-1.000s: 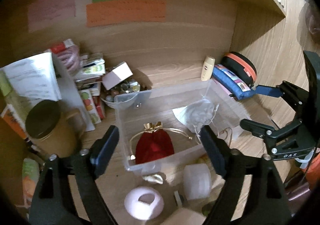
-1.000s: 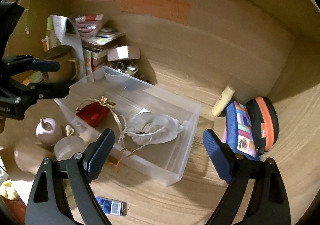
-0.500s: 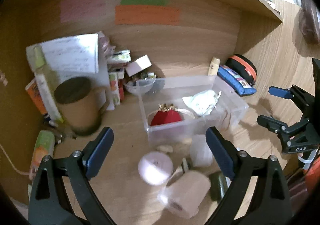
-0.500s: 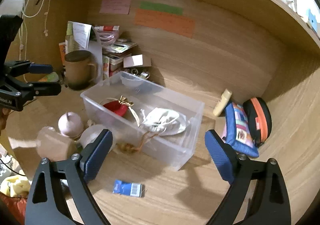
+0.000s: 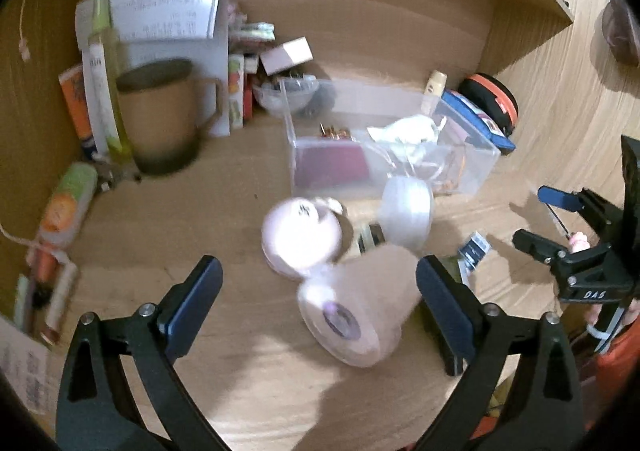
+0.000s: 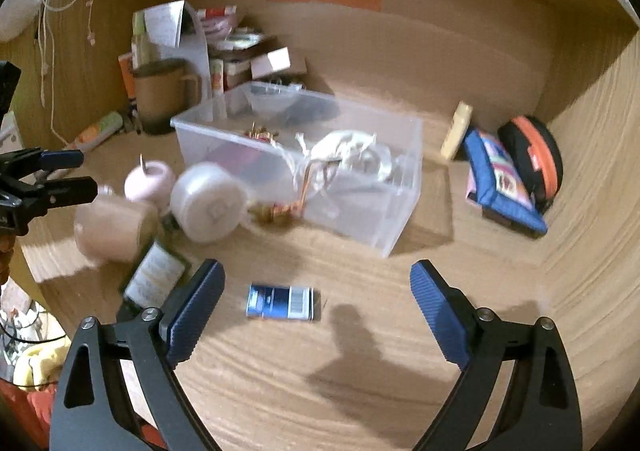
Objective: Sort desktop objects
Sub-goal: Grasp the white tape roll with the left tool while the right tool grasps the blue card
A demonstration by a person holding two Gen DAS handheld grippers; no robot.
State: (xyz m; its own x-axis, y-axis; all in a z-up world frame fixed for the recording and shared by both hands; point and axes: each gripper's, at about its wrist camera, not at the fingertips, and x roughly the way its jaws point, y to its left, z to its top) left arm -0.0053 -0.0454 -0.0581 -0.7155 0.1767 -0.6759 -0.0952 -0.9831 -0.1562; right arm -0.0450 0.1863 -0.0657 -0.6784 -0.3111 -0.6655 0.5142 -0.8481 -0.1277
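Note:
A clear plastic bin (image 6: 404, 187) (image 5: 480, 167) on the wooden desk holds a red pouch (image 5: 332, 167) and a white drawstring bag (image 6: 344, 147) (image 5: 404, 131). In front of it lie a pink round jar (image 5: 298, 237) (image 6: 150, 181), a white round jar (image 5: 406, 211) (image 6: 206, 203), a beige roll on its side (image 5: 360, 307) (image 6: 112, 229) and a small blue packet (image 6: 280, 301) (image 5: 474, 247). My left gripper (image 5: 318, 295) is open, just short of the roll. My right gripper (image 6: 316, 299) is open, with the blue packet between its fingers' line.
A brown mug (image 5: 164, 115), papers and small boxes crowd the back left corner. A cream tube (image 6: 456, 131), a blue patterned pouch (image 6: 500, 179) and a black-orange case (image 6: 532, 163) lie at the back right. A flat labelled card (image 6: 154, 275) lies by the roll.
Both grippers have pulled back from the bin and dropped lower, so the jars, roll and blue packet now sit closer in view. Both stay open.

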